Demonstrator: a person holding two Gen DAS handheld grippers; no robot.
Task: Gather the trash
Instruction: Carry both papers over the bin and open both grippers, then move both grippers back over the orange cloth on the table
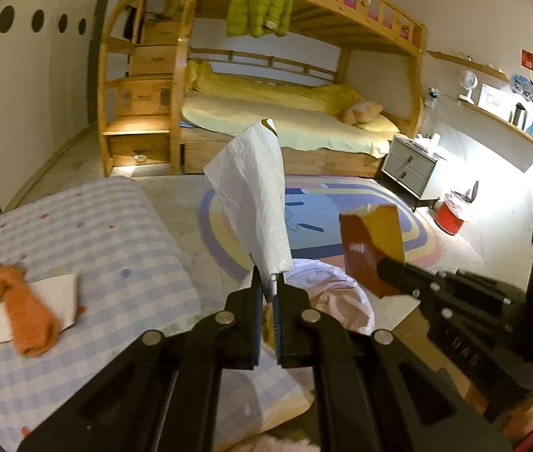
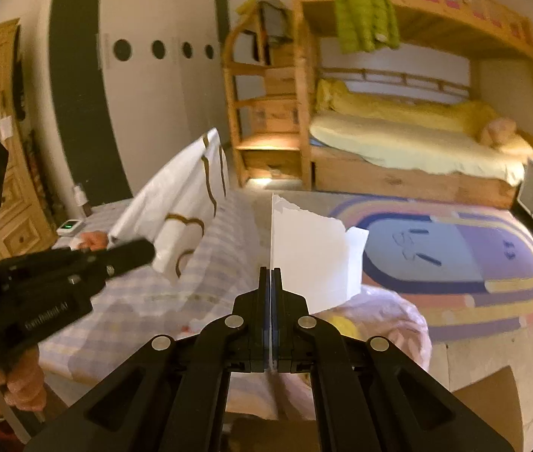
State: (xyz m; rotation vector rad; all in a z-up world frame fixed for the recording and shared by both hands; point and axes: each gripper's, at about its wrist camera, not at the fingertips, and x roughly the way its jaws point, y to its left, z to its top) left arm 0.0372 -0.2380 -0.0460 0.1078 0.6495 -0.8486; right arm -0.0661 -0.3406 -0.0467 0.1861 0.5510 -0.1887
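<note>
My left claw (image 1: 266, 293) pinches a paper sheet (image 1: 255, 192) above the trash bag (image 1: 334, 301); my right claw (image 2: 270, 282) grips a card (image 2: 311, 252) just beside it. Bed (image 1: 115, 248) lies left, rug (image 1: 360, 226) ahead, bunk bed (image 1: 285, 113) behind.

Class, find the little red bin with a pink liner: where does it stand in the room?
In the left wrist view, the red bin stands on the floor at the right, beside the grey nightstand and the rug's edge.

Wrapper (image 1: 255, 192): white, brown squiggles
Torn card (image 2: 308, 256): white, red-brown reverse
Mattress (image 1: 123, 241): blue-white check
Jacket (image 1: 259, 0): lime green
Rug (image 2: 455, 260): pastel rainbow bands
Bin (image 1: 451, 216): red
</note>
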